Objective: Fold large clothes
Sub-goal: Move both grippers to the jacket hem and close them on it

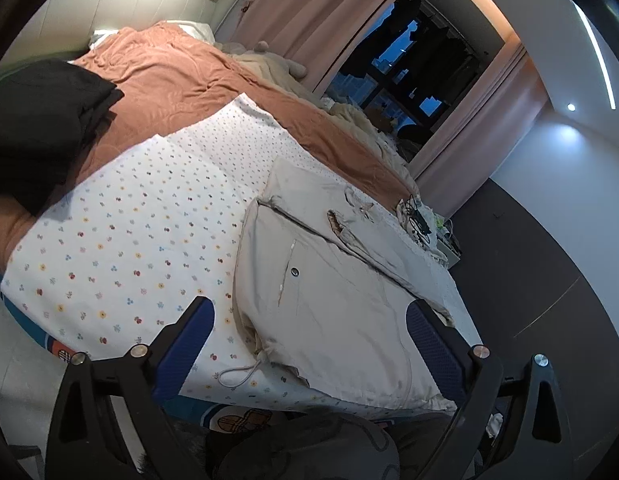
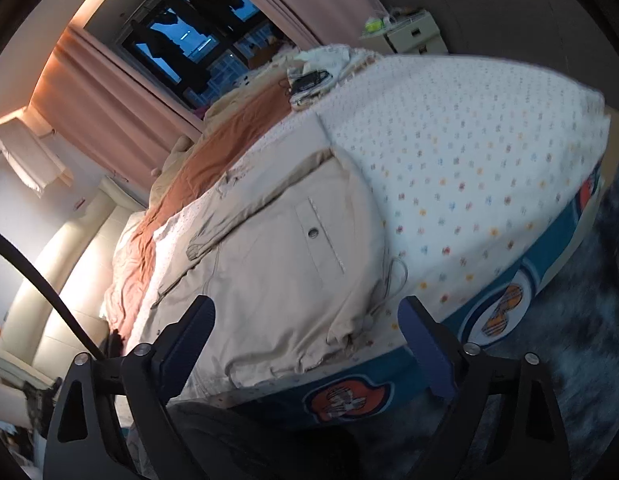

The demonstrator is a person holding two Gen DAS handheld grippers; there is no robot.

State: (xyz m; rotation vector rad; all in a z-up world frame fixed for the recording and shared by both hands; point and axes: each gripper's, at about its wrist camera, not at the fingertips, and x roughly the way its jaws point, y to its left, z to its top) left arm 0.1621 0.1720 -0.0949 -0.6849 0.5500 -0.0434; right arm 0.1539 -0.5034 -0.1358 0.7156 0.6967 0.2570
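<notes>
In the left wrist view a jacket [image 1: 329, 280] lies on a flowered sheet [image 1: 129, 240] at the bed's near edge, lower right of centre, with a blanket [image 1: 169, 64] behind it, a dark garment [image 1: 37, 120] at far left and a window [image 1: 409, 60] at upper right.

Bed [image 1: 121, 216] with floral sheet straight ahead of the tongs. Rust blanket [image 1: 169, 76] farther off. Dark window [image 1: 413, 76] beyond, flanked by pink curtains [image 1: 309, 8]. Grey floor [image 1: 549, 272] right. Ceiling spotlight [image 1: 571, 107] lit.
</notes>
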